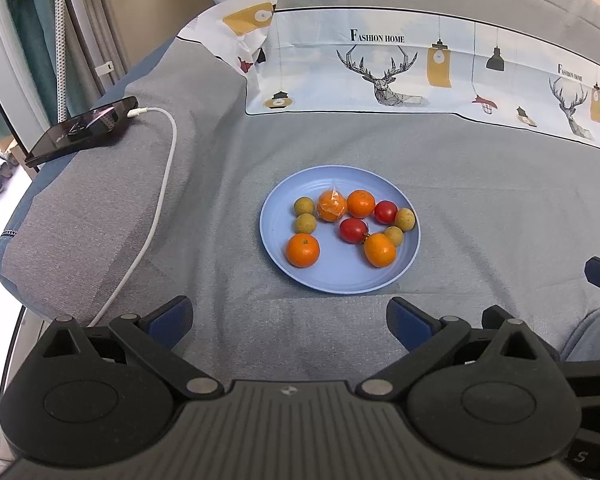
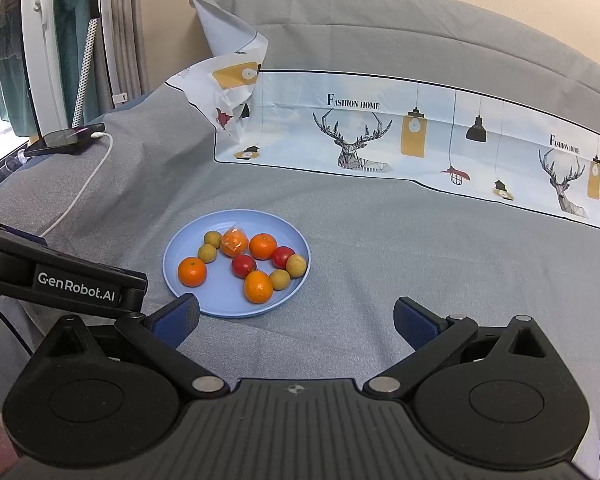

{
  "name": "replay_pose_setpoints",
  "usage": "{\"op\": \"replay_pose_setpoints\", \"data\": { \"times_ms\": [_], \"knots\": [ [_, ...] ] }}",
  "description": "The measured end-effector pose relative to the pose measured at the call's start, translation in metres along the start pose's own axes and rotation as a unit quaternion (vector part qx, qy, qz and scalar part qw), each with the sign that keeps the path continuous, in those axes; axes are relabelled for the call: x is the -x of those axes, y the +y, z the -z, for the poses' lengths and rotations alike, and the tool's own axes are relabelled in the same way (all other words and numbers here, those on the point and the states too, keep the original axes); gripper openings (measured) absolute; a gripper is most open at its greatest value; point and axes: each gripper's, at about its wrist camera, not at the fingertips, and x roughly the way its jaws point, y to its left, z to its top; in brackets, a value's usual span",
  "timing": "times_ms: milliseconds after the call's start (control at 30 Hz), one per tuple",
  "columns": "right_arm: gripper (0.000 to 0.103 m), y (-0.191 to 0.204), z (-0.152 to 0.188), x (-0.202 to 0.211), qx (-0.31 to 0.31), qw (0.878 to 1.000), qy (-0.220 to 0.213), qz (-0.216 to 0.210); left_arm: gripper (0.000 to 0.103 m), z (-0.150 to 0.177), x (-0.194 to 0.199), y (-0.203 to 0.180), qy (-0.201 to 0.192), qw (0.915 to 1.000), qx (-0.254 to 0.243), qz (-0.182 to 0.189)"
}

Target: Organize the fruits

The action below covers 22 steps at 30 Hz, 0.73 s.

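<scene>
A light blue plate [image 1: 332,280] lies on the grey bedcover and also shows in the right wrist view [image 2: 220,304]. It holds three oranges [image 1: 303,250], a plastic-wrapped orange [image 1: 332,206], two red tomatoes [image 1: 353,230] and several small tan round fruits [image 1: 305,224]. My left gripper [image 1: 290,318] is open and empty, just short of the plate's near rim. My right gripper [image 2: 296,320] is open and empty, its left finger by the plate's near rim. The left gripper's body [image 2: 76,284] shows at the left of the right wrist view.
A black phone [image 1: 82,130] with a white charging cable [image 1: 156,216] lies on a raised grey fold at the left. A printed deer-pattern cloth [image 1: 400,76] lies behind the plate. The bed's left edge drops to the floor [image 1: 4,200].
</scene>
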Motion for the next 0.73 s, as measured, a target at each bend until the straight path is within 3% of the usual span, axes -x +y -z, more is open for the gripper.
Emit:
{"op": "replay_pose_setpoints", "data": {
  "times_ms": [733],
  "knots": [
    [0.102, -0.0008, 0.0, -0.0001, -0.001, 1.0, 0.0, -0.001, 0.103, 0.0003, -0.0014, 0.0027, 0.001, 1.0, 0.002, -0.007]
  ]
}}
